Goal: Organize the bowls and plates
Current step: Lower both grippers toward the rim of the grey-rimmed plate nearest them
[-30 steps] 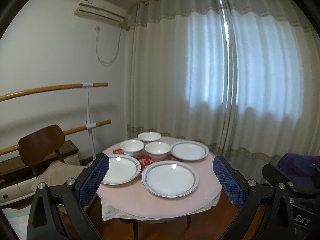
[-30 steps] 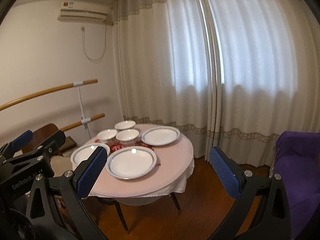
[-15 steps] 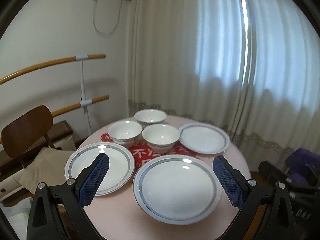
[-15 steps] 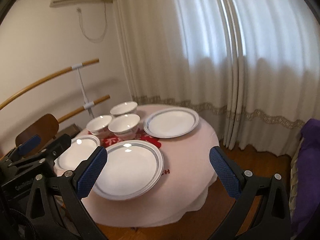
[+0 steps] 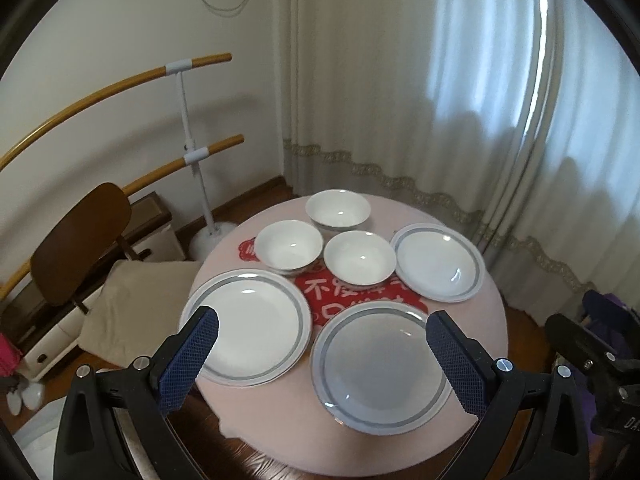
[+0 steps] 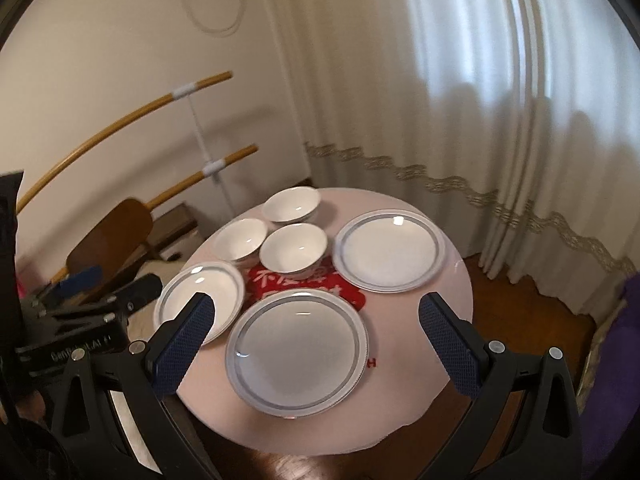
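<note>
A round pink table (image 5: 486, 300) (image 6: 404, 376) carries three white plates with grey rims and three white bowls. The nearest plate (image 5: 380, 366) (image 6: 297, 347) lies at the front, a second plate (image 5: 246, 326) (image 6: 200, 298) at the left, a third plate (image 5: 438, 261) (image 6: 390, 250) at the right. Behind them the bowls (image 5: 289, 245) (image 5: 358, 257) (image 5: 338, 208) cluster together. My left gripper (image 5: 322, 356) hovers open above the front plates. My right gripper (image 6: 316, 336) is open above the nearest plate, holding nothing.
A red paper cutout (image 5: 352, 294) lies under the dishes mid-table. A wooden chair (image 5: 80, 240) and a cushion stand left of the table, with wooden rails on a white stand (image 5: 192, 148) behind. Curtains (image 5: 440, 80) hang at the back. Purple fabric (image 6: 628, 360) sits at the right.
Both grippers have come closer to the table and higher over it, so the dishes look larger and are seen from above. Both stay open.
</note>
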`<state>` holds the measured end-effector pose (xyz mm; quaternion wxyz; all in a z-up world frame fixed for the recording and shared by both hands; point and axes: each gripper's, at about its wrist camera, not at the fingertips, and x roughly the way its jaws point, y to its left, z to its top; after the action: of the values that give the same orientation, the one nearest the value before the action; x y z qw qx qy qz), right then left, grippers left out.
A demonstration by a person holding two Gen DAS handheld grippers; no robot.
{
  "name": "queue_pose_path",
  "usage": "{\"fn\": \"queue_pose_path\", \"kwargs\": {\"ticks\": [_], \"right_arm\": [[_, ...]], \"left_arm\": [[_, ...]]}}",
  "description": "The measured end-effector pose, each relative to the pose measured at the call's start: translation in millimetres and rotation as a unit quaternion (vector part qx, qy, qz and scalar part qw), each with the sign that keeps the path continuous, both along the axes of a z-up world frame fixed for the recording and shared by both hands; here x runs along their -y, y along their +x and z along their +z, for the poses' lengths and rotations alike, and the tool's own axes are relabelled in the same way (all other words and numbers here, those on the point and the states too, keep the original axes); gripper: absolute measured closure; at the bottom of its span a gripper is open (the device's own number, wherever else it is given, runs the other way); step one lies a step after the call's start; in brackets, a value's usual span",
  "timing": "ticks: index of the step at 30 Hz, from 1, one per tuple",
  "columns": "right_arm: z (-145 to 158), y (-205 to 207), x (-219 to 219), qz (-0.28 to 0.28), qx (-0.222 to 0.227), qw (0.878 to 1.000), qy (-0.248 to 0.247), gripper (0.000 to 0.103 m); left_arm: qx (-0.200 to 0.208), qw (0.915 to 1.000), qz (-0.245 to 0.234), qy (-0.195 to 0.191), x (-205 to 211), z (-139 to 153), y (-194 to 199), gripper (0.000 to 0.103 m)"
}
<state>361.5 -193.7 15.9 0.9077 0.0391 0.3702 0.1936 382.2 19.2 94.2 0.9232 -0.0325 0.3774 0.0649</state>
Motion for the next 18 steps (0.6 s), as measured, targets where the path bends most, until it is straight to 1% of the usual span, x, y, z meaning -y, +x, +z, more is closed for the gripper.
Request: {"fn": "queue_pose_path", "kwargs": {"ticks": [1,4,6,7,9,12,15,16,18], "right_arm": [[1.1,2.8,-0.4,0.006,-0.005,1.0,0.0,0.0],[-3.2,18.5,3.7,0.029,-0.046,0.998,0.007,0.0],[-10.2,31.1,8.3,0.032,-0.068,0.997,0.002,0.0],[-14.6,36.5,10.6,0.036,-0.077,0.996,0.007,0.0],[-29.7,49.6,13.6,0.046,-0.104,0.993,0.011,0.0],[-54.4,65.5,15.0,0.063,-0.135,0.989,0.007,0.0],[-78.7,77.3,12.3,0.068,-0.162,0.984,-0.005,0.0],[-84.5,79.6,11.2,0.069,-0.169,0.983,-0.007,0.001],[-100.6,85.8,7.1,0.074,-0.185,0.98,-0.013,0.003]], "left_arm": [[-0.009,0.9999,0.009,0.003,-0.1,8.4,3.6,0.001],[-0.023,0.9993,0.025,0.017,11.6,15.0,7.1,0.001],[-0.035,0.9988,0.034,0.012,17.0,14.4,11.3,0.001],[-0.049,0.9979,0.043,0.005,18.6,11.7,15.6,0.001],[-0.064,0.9965,0.053,-0.016,18.5,-2.3,19.1,0.001],[-0.1,0.9912,0.074,-0.047,14.6,-22.9,30.5,0.002],[-0.136,0.9845,0.09,-0.065,6.3,-42.5,38.5,0.005],[-0.152,0.9814,0.098,-0.064,4.7,-49.6,41.3,0.007],[-0.168,0.9782,0.102,-0.069,-0.5,-64.4,47.9,0.007]]}}
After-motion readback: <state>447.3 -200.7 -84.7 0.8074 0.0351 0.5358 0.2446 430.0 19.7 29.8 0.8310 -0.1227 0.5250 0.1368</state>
